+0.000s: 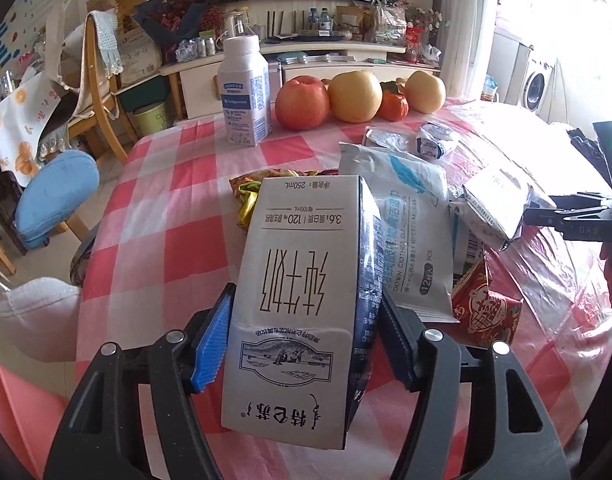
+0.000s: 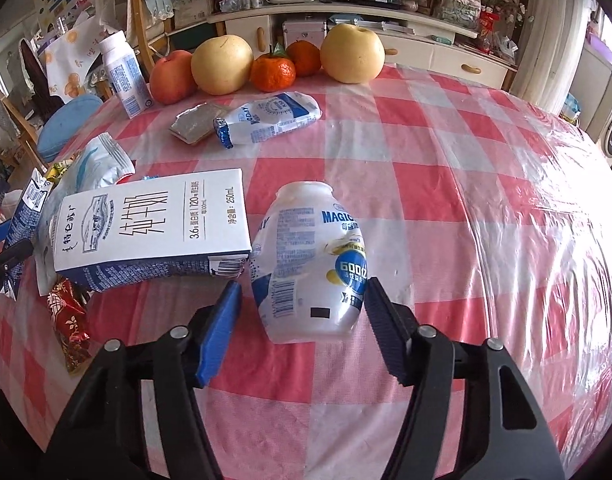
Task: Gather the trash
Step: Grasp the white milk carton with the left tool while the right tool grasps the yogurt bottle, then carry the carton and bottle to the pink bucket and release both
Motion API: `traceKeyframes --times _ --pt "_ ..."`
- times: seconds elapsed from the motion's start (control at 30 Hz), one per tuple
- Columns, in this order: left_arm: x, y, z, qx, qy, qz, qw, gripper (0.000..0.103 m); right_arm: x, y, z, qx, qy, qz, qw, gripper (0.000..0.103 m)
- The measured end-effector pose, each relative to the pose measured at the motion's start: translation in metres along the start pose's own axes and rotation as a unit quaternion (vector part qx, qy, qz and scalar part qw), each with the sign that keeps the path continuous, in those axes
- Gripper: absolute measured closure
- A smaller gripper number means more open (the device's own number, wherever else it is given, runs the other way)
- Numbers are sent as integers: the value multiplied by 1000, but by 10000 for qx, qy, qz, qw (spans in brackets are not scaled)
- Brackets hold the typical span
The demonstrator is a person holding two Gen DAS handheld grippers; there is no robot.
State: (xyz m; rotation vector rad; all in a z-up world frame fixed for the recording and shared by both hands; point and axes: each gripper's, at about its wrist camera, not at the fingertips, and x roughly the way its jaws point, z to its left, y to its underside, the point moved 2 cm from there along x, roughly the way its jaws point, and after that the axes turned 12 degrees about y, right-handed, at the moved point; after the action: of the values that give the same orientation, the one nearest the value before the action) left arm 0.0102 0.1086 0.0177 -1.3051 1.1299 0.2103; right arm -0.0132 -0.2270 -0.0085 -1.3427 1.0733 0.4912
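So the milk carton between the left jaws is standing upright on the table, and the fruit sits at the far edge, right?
Not quite: the milk carton lies on its side, as the right wrist view shows. The fruit does sit at the far edge.

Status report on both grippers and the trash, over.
Left gripper clamped on milk carton. Right gripper straddling crushed bottle, pads not touching. Nothing blocking.

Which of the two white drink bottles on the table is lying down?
The capless white bottle with the MAGIC label, between the right gripper's fingers, lies on its side. The other, a capped white bottle beside the red apple, stands upright.
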Motion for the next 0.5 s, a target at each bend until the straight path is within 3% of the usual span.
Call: traceKeyframes --times 0.5 --pt "-23 11 -2 -348 -30 -258 9991 36 -7 9 -7 281 -29 -61 9996 47"
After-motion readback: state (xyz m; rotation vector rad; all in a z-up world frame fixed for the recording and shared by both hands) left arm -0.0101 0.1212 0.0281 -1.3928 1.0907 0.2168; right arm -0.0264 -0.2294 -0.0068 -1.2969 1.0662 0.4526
